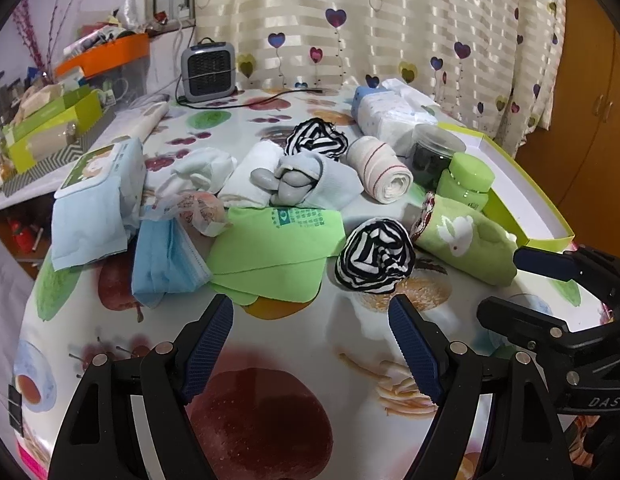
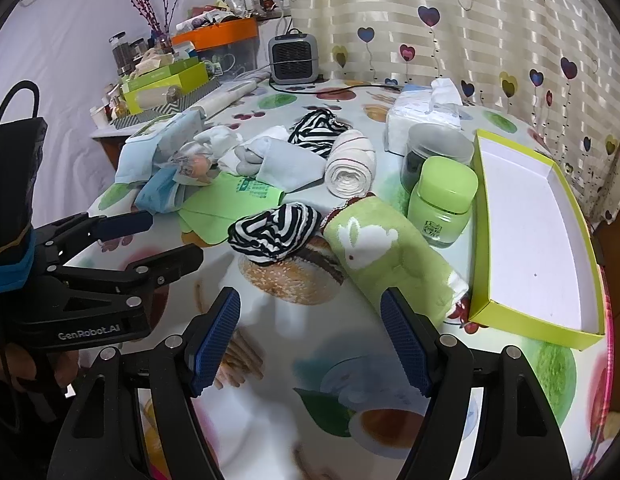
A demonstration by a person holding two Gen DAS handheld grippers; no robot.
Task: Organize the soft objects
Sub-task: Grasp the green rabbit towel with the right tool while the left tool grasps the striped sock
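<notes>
A rolled green terry towel with a white rabbit point(image 2: 383, 254) lies at centre frame on the fruit-print bench point(image 2: 310, 360), its end touching the shallow lime-green cardboard tray point(image 2: 521, 322) at right. Just left sits a balled black-and-white striped sock point(image 2: 276, 236). Both the left hand-held gripper point(image 1: 311, 338) and right hand-held gripper point(image 2: 310, 334) hover wide open, empty.

Heart-print curtain point(image 1: 349, 20), wooden cabinet point(image 1: 589, 100) beside.

Soft even indoor light, strong fisheye warping, dark corners.
</notes>
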